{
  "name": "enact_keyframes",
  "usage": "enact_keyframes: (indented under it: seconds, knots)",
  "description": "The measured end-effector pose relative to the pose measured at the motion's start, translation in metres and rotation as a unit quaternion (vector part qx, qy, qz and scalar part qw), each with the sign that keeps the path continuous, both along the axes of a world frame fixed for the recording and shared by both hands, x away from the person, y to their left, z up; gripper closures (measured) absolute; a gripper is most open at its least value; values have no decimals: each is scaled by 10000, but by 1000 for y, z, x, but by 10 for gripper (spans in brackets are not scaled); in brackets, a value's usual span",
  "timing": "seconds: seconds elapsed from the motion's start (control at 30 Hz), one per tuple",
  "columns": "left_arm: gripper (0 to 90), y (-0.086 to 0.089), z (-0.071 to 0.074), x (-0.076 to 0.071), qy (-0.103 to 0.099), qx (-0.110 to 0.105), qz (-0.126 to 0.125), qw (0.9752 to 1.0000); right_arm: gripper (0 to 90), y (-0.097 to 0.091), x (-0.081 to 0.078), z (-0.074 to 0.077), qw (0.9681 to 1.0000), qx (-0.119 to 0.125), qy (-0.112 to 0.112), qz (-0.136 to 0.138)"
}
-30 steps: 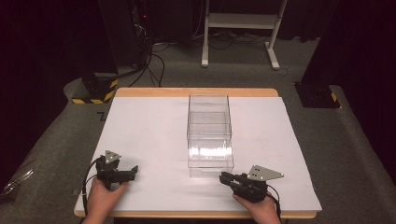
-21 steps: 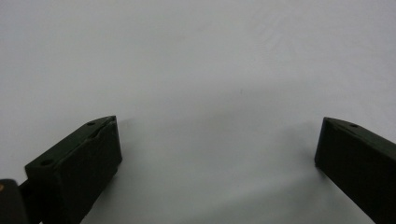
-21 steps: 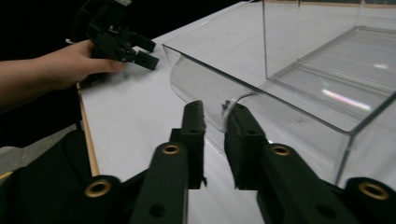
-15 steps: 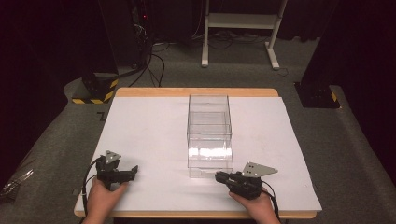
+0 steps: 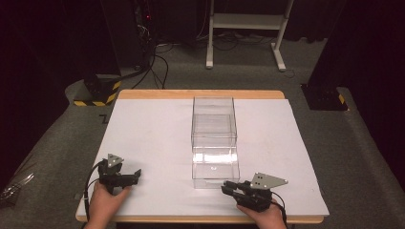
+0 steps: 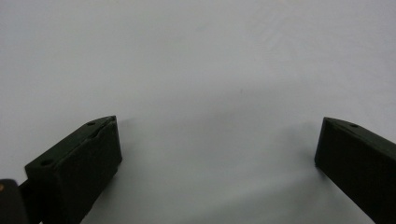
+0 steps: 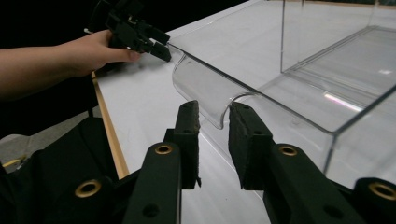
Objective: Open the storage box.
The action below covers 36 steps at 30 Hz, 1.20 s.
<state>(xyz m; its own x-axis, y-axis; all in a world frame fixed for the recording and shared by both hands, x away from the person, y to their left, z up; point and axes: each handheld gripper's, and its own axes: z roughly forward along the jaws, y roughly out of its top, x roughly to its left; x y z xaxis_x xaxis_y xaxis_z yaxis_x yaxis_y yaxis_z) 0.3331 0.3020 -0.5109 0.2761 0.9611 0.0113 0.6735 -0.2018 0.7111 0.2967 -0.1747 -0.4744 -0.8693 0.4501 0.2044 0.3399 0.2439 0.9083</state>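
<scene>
the white table top [image 5: 143,138] is bright, and the room behind it is very dark. my clear box [image 5: 214,143] has shiny glare. up close, my black jaws look blurry with soft shadows.

You can read no clear text, brand or number anywhere here. On the grey floor [image 5: 71,138], just beside the far left corner of the table [image 5: 200,94], there is one dark mark like a letter "Z" [image 5: 103,119], but you cannot tell it for sure.
</scene>
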Motion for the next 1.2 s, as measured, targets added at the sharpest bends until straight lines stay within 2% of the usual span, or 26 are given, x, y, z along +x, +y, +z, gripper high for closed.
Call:
enact_keyframes:
  seconds: [0.1,0.13,0.37,0.4,0.43,0.53,0.63,0.67,0.77,0.87,0.93,0.97,1.2]
  knots:
    - [5,0,0,0,6,-3,-3,10000,715,-2,-2,1,10000,-1,-38,-81]
    - [5,0,0,0,7,-2,-6,10000,715,-6,-4,3,9998,49,-109,-165]
    - [5,0,0,0,6,-3,-4,10000,715,-14,-9,11,9988,242,-318,-287]
    - [5,0,0,0,3,-2,0,10000,712,-15,-10,15,9980,292,-432,-344]
    - [5,0,0,0,3,-2,0,10000,712,-15,-10,15,9980,292,-432,-344]
    - [5,0,0,0,3,-3,1,10000,691,-16,-10,20,9963,307,-648,-464]
    - [5,0,0,0,9,-6,-4,10000,682,-17,-9,21,9954,311,-731,-534]
    - [5,0,0,0,11,-7,-5,10000,667,-20,-8,22,9941,337,-801,-643]
    - [5,0,0,0,10,-8,-4,10000,655,-22,-6,22,9930,360,-839,-749]
    - [5,0,0,0,11,-12,-2,10000,639,-29,-1,24,9901,348,-925,-998]
    - [5,0,0,0,13,-14,-3,10000,633,-31,0,24,9896,339,-922,-1055]
    - [5,0,0,0,13,-15,-2,10000,617,-35,2,23,9878,319,-935,-1200]
    - [5,0,0,0,2,-7,1,10000,584,-50,10,19,9824,193,-981,-1580]
